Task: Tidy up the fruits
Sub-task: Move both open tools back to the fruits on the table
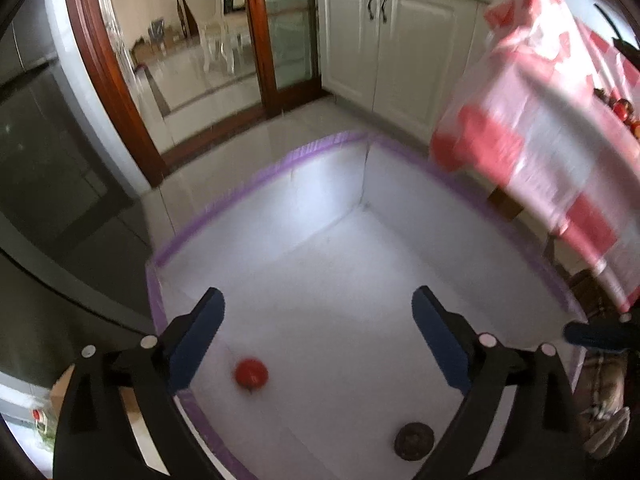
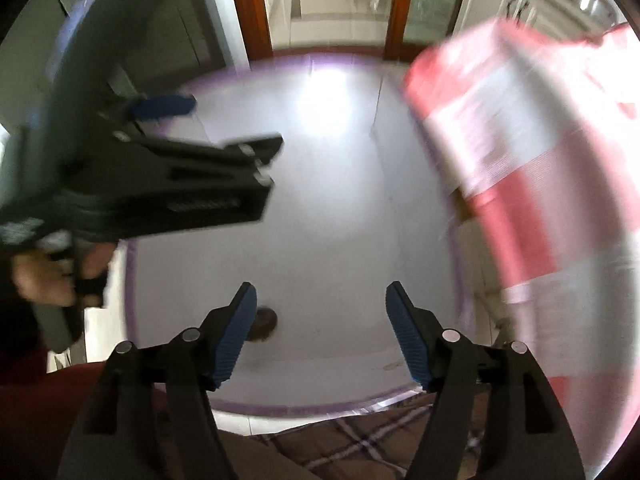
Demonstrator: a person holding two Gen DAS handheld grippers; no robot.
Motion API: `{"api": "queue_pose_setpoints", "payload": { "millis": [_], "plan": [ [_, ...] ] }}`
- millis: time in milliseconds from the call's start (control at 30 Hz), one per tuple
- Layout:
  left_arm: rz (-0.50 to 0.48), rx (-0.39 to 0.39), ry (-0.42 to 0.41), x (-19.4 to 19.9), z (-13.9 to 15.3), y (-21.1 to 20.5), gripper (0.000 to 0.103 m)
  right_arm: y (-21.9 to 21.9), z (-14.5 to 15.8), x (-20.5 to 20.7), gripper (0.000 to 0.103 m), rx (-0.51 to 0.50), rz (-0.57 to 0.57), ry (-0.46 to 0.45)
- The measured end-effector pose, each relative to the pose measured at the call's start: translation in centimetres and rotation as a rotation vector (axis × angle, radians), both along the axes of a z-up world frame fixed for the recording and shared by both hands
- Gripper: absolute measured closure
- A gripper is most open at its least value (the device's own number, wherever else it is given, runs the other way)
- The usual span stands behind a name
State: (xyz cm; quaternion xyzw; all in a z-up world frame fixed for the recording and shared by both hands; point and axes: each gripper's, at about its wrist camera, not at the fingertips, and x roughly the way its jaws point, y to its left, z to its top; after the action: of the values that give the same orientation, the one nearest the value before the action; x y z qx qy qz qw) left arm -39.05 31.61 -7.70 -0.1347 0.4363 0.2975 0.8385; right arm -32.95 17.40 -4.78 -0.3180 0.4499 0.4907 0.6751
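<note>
A white box with a purple rim point(image 1: 256, 184) stands on the floor. On its bottom lie a red fruit point(image 1: 251, 374) and a dark brown round fruit point(image 1: 414, 441). My left gripper point(image 1: 318, 312) is open and empty above the box, the red fruit below its left finger. My right gripper point(image 2: 320, 304) is open and empty above the same box point(image 2: 132, 280); the dark fruit point(image 2: 264, 322) shows beside its left finger. The left gripper also appears in the right wrist view point(image 2: 224, 128), blurred. More fruit point(image 1: 622, 109) lies on the table at right.
A table with a red-and-white checked cloth point(image 1: 540, 128) overhangs the box at the right. White cabinets point(image 1: 384, 40) and a wood-framed glass door point(image 1: 256, 40) stand behind. A plaid fabric point(image 2: 360, 444) lies at the box's near edge. Both views are motion-blurred.
</note>
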Motion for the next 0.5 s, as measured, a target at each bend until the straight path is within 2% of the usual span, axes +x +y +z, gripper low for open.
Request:
{"api": "queue_pose_setpoints", "payload": {
  "millis": [200, 267, 333, 400, 500],
  "plan": [
    [-0.046, 0.104, -0.117, 2.7, 5.9, -3.1, 0.002, -5.6, 7.9, 2.2, 0.024, 0.225, -0.075, -0.059],
    [-0.072, 0.143, -0.164, 4.4, 8.2, -4.8, 0.002, -8.9, 10.6, 3.5, 0.021, 0.307, -0.145, -0.113],
    [-0.128, 0.166, -0.233, 6.3, 10.5, -6.9, 0.002, -12.1, 11.7, 5.7, 0.017, 0.367, -0.239, -0.169],
    [-0.195, 0.16, -0.27, 8.7, 12.4, -9.3, 0.002, -15.2, 12.3, 7.9, 0.016, 0.407, -0.341, -0.199],
    [-0.329, 0.059, -0.286, 14.4, 14.0, -13.4, 0.002, -21.4, 12.4, 12.8, 0.016, 0.439, -0.565, -0.179]
  ]
}}
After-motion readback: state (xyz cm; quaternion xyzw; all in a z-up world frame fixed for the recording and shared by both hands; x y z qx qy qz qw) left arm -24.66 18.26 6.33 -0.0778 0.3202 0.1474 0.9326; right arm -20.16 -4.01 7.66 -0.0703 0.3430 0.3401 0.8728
